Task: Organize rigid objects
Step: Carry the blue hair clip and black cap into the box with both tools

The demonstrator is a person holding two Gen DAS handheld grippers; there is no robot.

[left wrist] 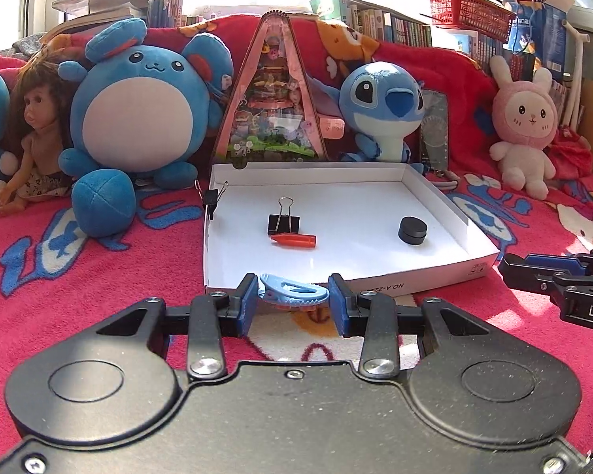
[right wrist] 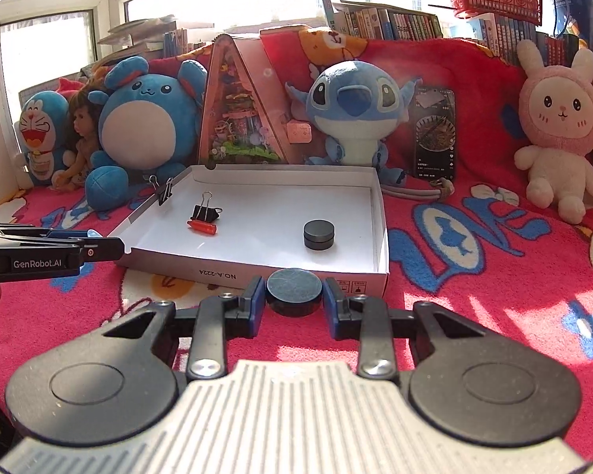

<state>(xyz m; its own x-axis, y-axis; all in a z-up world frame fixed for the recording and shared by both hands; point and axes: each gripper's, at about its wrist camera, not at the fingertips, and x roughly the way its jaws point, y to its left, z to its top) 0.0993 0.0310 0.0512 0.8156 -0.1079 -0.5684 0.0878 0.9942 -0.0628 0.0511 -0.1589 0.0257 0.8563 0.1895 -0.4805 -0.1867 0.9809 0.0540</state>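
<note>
Between right tongs (right wrist: 294,290), flat round black disc (right wrist: 293,291), matte top

Left gripper (left wrist: 293,302): black body, blue pads, silver screws, "GenRobot.AI" printed sideways. Right gripper (right wrist: 294,298): black linkage, grey ribbed housing, blue pads.

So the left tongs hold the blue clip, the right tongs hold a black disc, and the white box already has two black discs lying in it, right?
Not quite. The white box has only one black disc in it, beside a binder clip and an orange piece, as the right wrist view shows. The rest stands: left tongs hold the blue clip, right tongs hold a black disc.
</note>
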